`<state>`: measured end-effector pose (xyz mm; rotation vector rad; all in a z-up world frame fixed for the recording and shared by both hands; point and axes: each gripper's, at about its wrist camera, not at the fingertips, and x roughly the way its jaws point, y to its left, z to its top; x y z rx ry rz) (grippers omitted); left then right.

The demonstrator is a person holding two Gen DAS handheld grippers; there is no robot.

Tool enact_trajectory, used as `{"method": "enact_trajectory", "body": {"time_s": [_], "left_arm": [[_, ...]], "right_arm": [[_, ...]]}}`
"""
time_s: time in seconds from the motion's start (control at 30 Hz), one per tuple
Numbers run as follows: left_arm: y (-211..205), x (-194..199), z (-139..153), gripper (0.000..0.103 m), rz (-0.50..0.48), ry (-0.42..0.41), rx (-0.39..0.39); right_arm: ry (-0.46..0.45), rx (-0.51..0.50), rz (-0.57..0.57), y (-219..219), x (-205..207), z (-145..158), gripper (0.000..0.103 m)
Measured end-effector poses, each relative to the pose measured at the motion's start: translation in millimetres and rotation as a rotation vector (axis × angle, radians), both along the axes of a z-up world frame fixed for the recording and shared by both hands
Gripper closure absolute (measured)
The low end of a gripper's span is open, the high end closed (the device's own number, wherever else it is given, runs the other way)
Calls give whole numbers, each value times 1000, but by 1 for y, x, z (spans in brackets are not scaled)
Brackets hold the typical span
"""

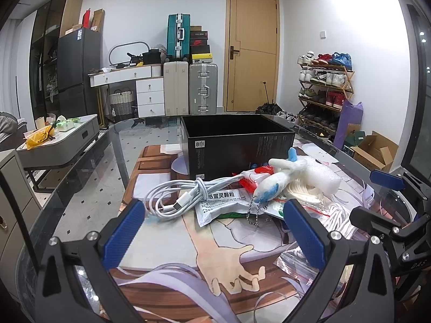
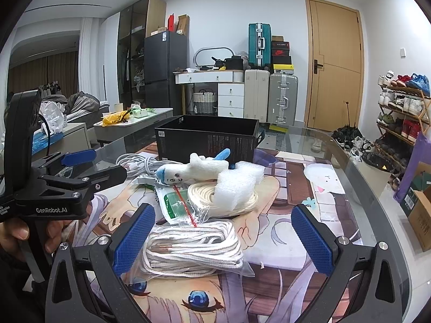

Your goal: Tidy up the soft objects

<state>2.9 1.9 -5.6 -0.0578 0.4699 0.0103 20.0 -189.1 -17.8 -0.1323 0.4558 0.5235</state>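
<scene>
The left gripper (image 1: 212, 231) has its blue-padded fingers (image 1: 122, 231) spread wide and holding nothing, low over the printed mat (image 1: 229, 263). Just past the tips lies a coiled white cable (image 1: 175, 196), its end resting on a silver sachet (image 1: 223, 204) with printed characters.

The right gripper (image 2: 223, 239) is likewise spread and empty, its fingers (image 2: 134, 239) standing either side of a clear bag of white laces (image 2: 194, 250) (whether the pads touch the bag I cannot tell).

Beyond that bag sits a bundle of cream cord (image 2: 212, 196) with a piece of white foam (image 2: 237, 183) resting on it. A green-and-white packet (image 2: 175, 204) lies beside the cord.

The small white-and-blue plush toy (image 2: 194, 169) lies across the top of the heap, its ball chain (image 1: 254, 210) dangling toward the left gripper.

Behind the whole pile stands an open black box (image 2: 207, 137), upright on the glass surface (image 2: 350, 161).

Farther back are suitcases (image 1: 202, 88) by the wooden door (image 1: 253, 51), and a shoe rack (image 1: 323, 88) along the right-hand wall.
</scene>
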Motion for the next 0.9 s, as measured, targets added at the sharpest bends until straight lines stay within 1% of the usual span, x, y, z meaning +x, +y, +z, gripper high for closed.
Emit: {"method": "enact_trajectory", "body": {"time_s": [0.9], "left_arm": [[-1, 1, -2, 0, 2, 1, 9]], "right_arm": [[-1, -12, -3, 3, 0, -4, 0]]}}
